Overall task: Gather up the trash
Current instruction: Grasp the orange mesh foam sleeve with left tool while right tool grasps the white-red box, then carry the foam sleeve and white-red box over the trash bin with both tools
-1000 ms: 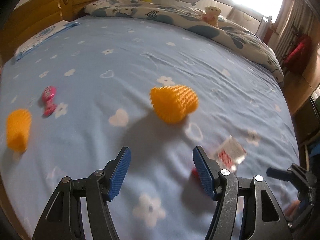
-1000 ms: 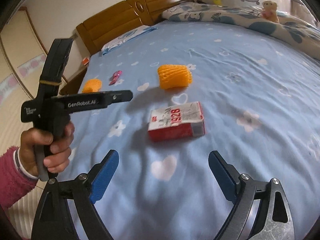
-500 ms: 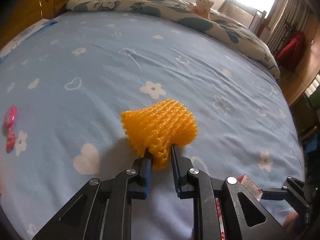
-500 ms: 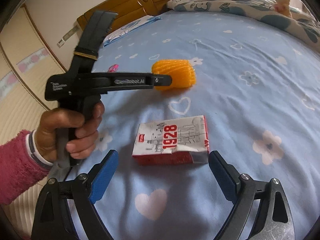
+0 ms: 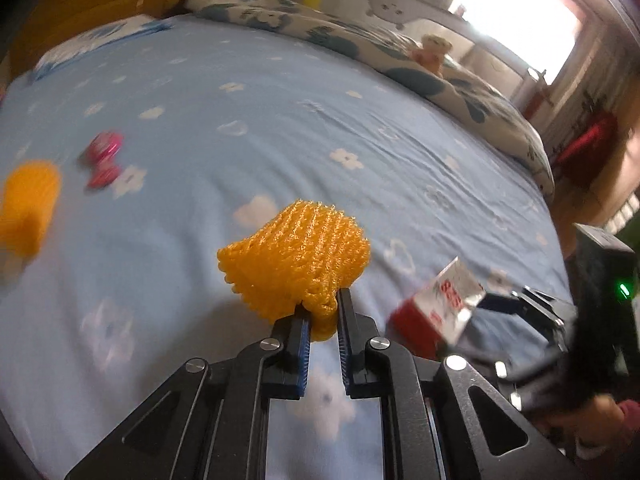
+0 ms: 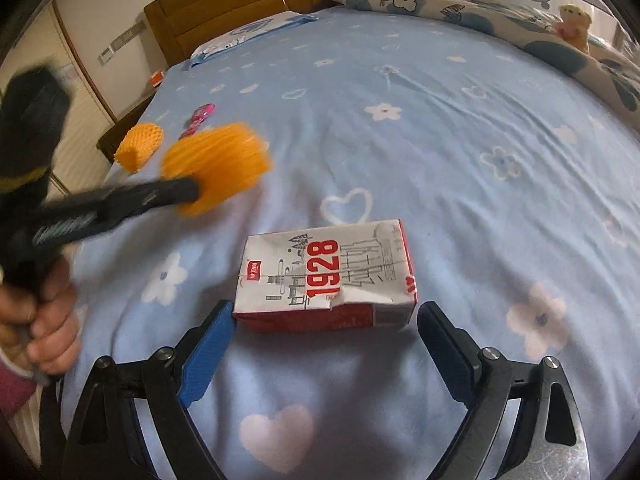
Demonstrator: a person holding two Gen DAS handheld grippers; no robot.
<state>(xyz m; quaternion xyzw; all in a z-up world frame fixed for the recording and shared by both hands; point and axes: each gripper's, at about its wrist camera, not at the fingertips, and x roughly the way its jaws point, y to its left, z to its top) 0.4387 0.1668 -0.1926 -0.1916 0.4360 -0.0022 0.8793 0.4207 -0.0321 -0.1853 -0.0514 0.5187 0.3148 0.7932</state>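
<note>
- Left gripper: jaws pressed together on the lower corner of the orange foam fruit net; the pinch takes only a fold at the edge, which suits a soft mesh that crumples instead of resisting; in the right wrist view the net appears raised off the bed sheet, blurred by motion.
- Right gripper: jaws spread wide, one on each side of the red-and-white carton printed "1928"; the blue pads sit level with the carton's near end, the left one close to its corner, the right one apart from it; the opening is set wider than the carton, probably so the jaws can close across its width.
- Carton: lies flat on the sheet, print upward, its near edge dented; not yet held; being light and partly crushed, it is likely to give under a firm squeeze.
- Remaining litter: a second orange foam net and a pink wrapper rest near the far left edge of the bed, well apart from the carton.
- Stage, as a judgement: one piece is in hand, one is about to be gripped, two are left; no bin or bag is visible in either view.
- Background: a teddy bear sits on the folded patterned quilt; neither looks like trash.
</note>
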